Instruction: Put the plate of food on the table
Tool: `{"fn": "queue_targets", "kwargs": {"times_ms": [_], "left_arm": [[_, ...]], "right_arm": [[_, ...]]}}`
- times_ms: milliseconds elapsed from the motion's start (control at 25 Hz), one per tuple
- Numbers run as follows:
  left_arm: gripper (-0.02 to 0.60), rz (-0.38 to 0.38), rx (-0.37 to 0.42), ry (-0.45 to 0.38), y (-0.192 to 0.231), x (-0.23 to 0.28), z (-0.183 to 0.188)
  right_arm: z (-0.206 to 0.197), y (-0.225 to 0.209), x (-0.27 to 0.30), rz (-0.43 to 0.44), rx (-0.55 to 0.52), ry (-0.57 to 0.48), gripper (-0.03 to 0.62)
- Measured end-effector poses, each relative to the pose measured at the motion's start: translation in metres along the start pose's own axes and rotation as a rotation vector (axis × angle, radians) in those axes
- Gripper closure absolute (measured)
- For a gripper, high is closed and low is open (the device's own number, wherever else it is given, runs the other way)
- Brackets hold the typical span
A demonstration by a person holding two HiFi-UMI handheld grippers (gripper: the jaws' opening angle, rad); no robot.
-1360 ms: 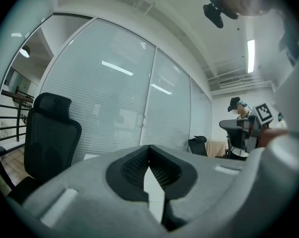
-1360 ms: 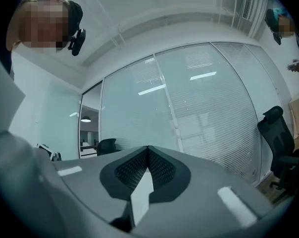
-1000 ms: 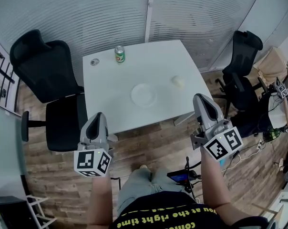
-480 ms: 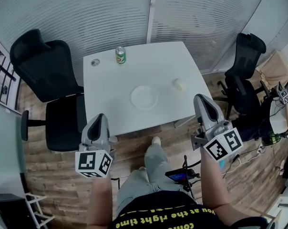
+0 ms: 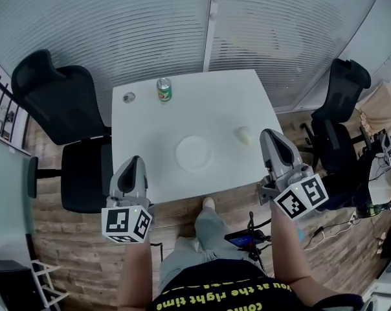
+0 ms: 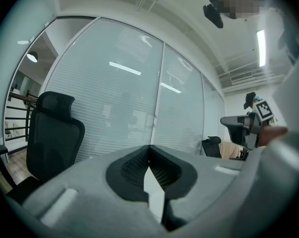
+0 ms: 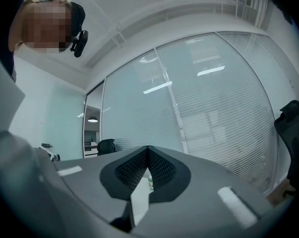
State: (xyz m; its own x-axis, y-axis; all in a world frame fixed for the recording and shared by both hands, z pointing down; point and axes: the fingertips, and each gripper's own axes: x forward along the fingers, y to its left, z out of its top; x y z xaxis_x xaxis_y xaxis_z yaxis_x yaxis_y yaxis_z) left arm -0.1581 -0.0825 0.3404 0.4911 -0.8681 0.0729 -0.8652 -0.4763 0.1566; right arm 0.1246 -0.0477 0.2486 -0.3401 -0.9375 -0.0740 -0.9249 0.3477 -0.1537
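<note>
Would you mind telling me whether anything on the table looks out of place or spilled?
Nothing is spilled or tipped: the can stands upright. The plate looks empty, though, and a pale lump lies apart on the bare table.

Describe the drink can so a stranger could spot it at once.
Find the white square table in front of the slatted glass wall. Near its far edge stands a green metal can, the only upright, coloured thing on it.

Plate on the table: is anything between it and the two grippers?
Nothing visible stands before the plate for the left gripper, only bare table. A small pale lump lies beside it, toward the right gripper.
</note>
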Motion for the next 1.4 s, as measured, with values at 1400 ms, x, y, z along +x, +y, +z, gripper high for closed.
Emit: {"fn": "queue_targets", "kwargs": {"times_ms": [1400], "left_arm": [[0.58,-0.007,0.001,0.113,-0.026,0.173,-0.019]], "right_arm": [[-0.023,-0.112,0.104,0.035,0.069,0.095,0.588]]}}
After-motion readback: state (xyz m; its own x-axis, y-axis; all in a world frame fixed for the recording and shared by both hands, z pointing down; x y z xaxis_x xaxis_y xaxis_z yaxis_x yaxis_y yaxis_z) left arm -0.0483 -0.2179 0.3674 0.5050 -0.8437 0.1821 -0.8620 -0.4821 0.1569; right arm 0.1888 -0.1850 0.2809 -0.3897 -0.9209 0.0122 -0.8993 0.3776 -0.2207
